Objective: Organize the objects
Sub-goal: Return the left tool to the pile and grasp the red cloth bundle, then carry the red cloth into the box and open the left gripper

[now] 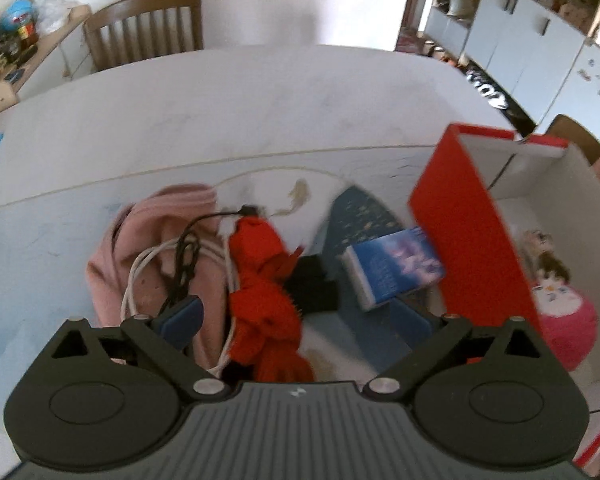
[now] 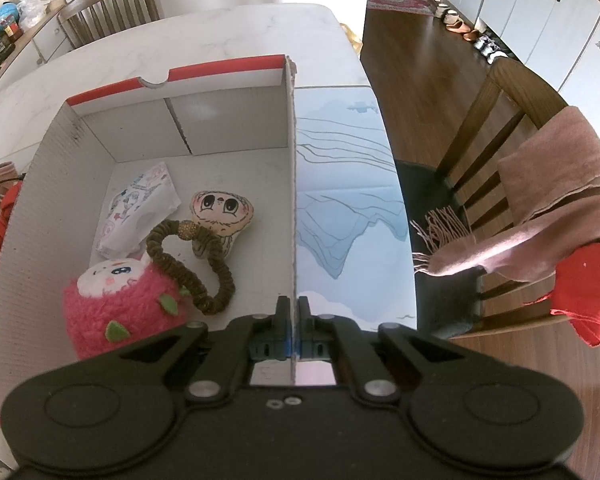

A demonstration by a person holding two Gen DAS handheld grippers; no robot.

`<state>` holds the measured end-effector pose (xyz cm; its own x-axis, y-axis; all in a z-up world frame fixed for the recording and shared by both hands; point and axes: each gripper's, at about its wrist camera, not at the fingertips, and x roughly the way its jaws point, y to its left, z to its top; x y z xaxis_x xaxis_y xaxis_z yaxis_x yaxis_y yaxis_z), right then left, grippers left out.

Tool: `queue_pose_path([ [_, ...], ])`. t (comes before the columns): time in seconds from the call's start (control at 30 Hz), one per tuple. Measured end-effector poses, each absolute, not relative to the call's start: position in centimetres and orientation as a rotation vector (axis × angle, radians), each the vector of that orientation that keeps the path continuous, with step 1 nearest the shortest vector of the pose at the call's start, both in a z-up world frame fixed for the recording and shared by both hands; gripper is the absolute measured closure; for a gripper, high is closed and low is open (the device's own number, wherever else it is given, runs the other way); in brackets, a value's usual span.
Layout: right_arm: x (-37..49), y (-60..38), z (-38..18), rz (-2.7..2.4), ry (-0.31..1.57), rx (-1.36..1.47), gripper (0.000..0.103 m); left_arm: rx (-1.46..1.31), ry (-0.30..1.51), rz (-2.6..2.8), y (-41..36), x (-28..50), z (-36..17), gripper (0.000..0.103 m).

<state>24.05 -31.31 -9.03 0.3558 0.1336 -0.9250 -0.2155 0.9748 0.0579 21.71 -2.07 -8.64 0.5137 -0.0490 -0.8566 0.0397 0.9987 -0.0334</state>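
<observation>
A red cardboard box (image 2: 228,120) with a white inside stands on the table; it also shows at the right of the left wrist view (image 1: 472,240). It holds a pink plush (image 2: 116,312), a brown scrunchie (image 2: 192,264), a small face doll (image 2: 220,212) and a printed packet (image 2: 136,208). My right gripper (image 2: 293,312) is shut on the box's right wall. My left gripper (image 1: 300,316) is open above a red cloth (image 1: 264,280), a white cable (image 1: 140,276), a pink cloth (image 1: 156,248), a black item (image 1: 312,284) and a blue booklet (image 1: 396,268).
A blue printed mat (image 2: 348,200) lies right of the box near the table edge. A wooden chair (image 2: 500,184) with a pink scarf (image 2: 540,216) and red cloth stands right. Another chair (image 1: 144,28) stands at the far side.
</observation>
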Motion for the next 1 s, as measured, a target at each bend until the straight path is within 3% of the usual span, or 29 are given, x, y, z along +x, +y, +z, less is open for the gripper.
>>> queue_pose_path([
  [0.37, 24.0, -32.4, -8.9, 0.197, 1.187, -0.073, 0.102, 0.035, 1.028, -0.059, -2.2, 21.6, -10.8, 0.005],
  [0.5, 23.9, -32.4, -8.9, 0.195, 1.186, -0.073, 0.102, 0.051, 1.062, -0.043, -2.3, 22.2, -12.0, 0.034],
  [0.57, 23.9, -32.4, -8.9, 0.196, 1.186, -0.075, 0.102, 0.056, 1.077, -0.036, -2.3, 22.4, -12.5, 0.038],
  [0.73, 23.9, -32.4, -8.9, 0.196, 1.186, -0.075, 0.102, 0.087, 1.088, -0.006, -2.2, 22.6, -13.1, 0.064],
  [1.0, 23.9, -32.3, -8.8, 0.195, 1.186, -0.072, 0.102, 0.033, 1.084, -0.015, -1.5, 21.9, -11.7, 0.077],
])
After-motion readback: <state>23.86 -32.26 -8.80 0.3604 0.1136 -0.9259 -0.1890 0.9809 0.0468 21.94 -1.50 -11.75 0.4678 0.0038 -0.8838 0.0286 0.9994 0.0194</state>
